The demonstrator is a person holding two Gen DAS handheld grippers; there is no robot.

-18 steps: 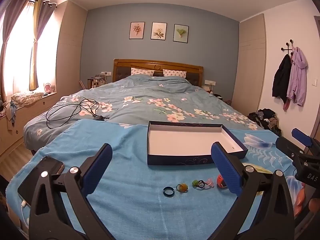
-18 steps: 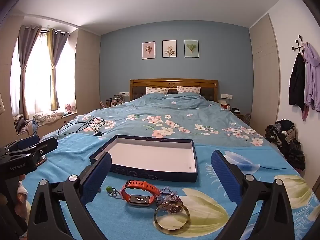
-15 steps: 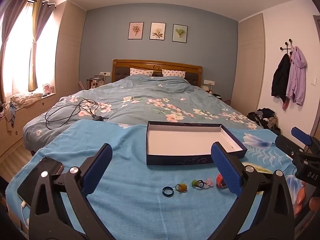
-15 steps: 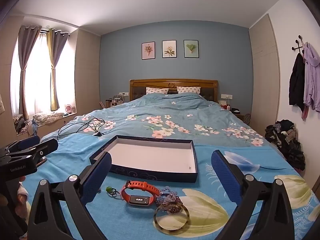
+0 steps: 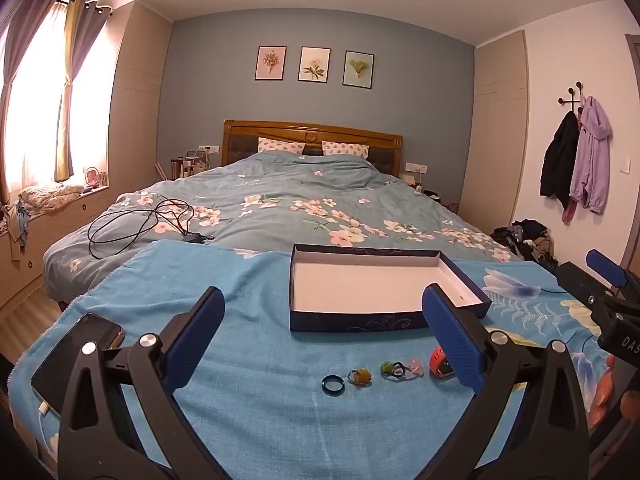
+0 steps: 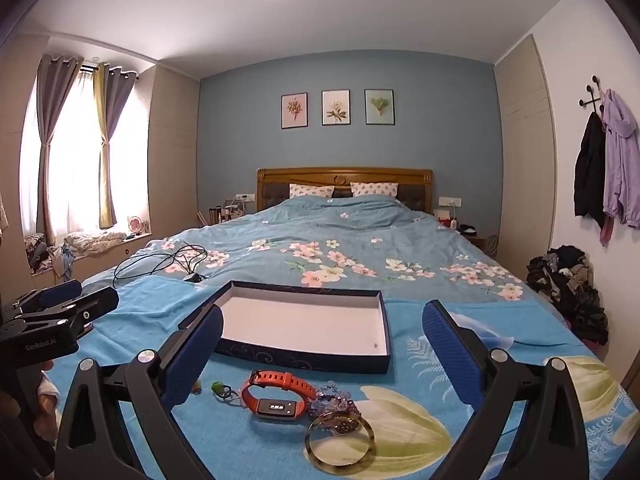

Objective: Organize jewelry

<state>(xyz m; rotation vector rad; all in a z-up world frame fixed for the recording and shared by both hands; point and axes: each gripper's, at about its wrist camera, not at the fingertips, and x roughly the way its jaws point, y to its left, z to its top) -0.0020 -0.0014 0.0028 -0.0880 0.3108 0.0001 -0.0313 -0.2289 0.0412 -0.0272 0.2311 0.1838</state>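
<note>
Blue cloth on the bed: nothing sorted yet, box bare.
Dark ring, orange watch and bangle lie at 6 o'clock of it; left tongs and right tongs gape wide, holding nothing.

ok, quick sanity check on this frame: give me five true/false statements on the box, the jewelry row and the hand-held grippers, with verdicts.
1. The box already holds a bracelet. False: its white inside is bare.
2. The orange watch band lies on the blue cloth in front of the box. True.
3. The left hand-held gripper is shut on the dark ring. False: its jaws stand wide open and the ring lies loose on the cloth between them.
4. The right hand-held gripper is open and holds nothing. True.
5. A phone lies inside the box. False: it rests on the cloth's left edge in the left wrist view, apart from the box.
</note>
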